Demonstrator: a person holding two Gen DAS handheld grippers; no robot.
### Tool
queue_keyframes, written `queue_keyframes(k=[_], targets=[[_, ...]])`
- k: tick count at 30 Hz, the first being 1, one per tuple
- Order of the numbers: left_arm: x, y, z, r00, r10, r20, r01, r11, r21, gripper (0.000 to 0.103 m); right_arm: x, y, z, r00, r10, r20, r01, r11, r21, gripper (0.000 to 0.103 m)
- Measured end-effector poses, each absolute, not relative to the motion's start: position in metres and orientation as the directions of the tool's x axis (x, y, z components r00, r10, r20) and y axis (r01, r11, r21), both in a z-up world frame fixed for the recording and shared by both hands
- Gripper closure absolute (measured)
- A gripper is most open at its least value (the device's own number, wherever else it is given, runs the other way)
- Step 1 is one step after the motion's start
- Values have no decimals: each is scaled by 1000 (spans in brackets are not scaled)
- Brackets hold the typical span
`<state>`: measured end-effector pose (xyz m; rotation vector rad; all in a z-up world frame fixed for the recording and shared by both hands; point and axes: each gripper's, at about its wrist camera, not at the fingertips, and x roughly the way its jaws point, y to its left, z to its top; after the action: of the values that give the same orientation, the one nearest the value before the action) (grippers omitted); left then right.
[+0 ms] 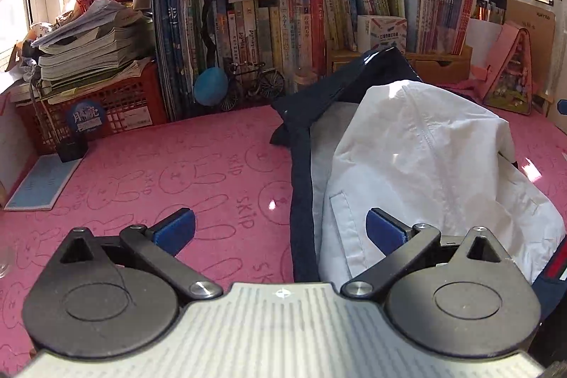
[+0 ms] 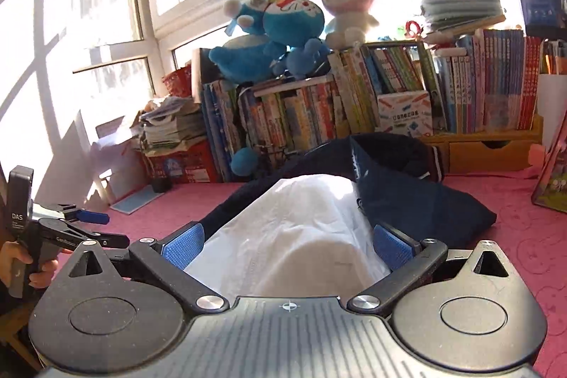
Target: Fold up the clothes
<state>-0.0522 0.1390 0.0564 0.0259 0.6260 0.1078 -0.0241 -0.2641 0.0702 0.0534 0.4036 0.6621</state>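
2 grippers wide open over a jacket on pink table.
Left gripper & right gripper hold nothing; navy jacket, white lining up, lies beside books.

You're working in a home, likely a child's study corner: a desk under a pink bunny-print mat, rows of children's books packed along the windows, blue and pink plush toys perched on top, red plastic baskets loaded with stacked workbooks.
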Motion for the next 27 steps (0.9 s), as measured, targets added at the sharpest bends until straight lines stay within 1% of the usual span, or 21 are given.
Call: queue_keyframes(k=[1,3,6,7,8,10,11,12,13,14,15,16,17,18,19,20,22,25,27], targets=[[-34,138,57,809,119,-575,-100,993,64,0,-6,-252,71,775,529,-346,-529,842,101,0],[6,131,57,824,110,-555,-82,994,76,0,27,-228,67,830,438,-345,-472,882,-17,0],[65,123,57,830,102,-548,-54,993,102,0,85,-185,51,845,374,-383,-453,881,-140,1],[85,119,57,830,97,-549,-42,993,113,0,105,-172,46,844,357,-401,-448,879,-161,2],[101,116,56,829,96,-552,-32,992,124,0,124,-159,41,846,337,-414,-436,883,-173,4],[141,103,50,816,112,-566,-13,984,176,0,162,-133,31,848,296,-439,-413,889,-198,5],[157,98,45,811,125,-571,-7,979,205,0,178,-126,24,832,287,-474,-415,889,-190,7],[172,92,39,807,138,-574,-1,973,231,0,195,-118,17,815,278,-509,-417,890,-183,11],[186,89,32,799,180,-574,-22,962,271,0,211,-111,9,796,268,-542,-419,891,-175,29],[200,86,25,788,227,-572,-47,949,312,11,227,-104,2,777,256,-574,-418,893,-168,70],[215,83,17,777,274,-567,-71,933,354,26,235,-105,-2,773,225,-593,-392,904,-168,92],[223,86,13,758,322,-568,-113,922,371,56,237,-112,-1,785,206,-584,-362,918,-163,97],[227,93,11,744,336,-577,-144,925,352,67,235,-124,3,811,193,-553,-326,933,-152,98],[224,104,12,740,344,-578,-175,928,328,70,232,-137,8,830,185,-527,-298,945,-138,98],[220,116,14,737,353,-577,-207,930,304,79,228,-150,14,846,164,-507,-263,956,-130,98],[216,127,16,733,362,-576,-239,930,280,84,223,-165,22,871,119,-476,-207,968,-138,98],[197,152,22,714,442,-543,-335,897,289,85,210,-202,35,906,33,-422,-104,984,-146,98],[144,197,33,685,517,-513,-455,854,253,86,190,-269,51,915,-101,-391,49,989,-141,98],[105,228,40,664,551,-505,-520,826,218,85,177,-308,52,890,-167,-423,115,982,-147,98]])
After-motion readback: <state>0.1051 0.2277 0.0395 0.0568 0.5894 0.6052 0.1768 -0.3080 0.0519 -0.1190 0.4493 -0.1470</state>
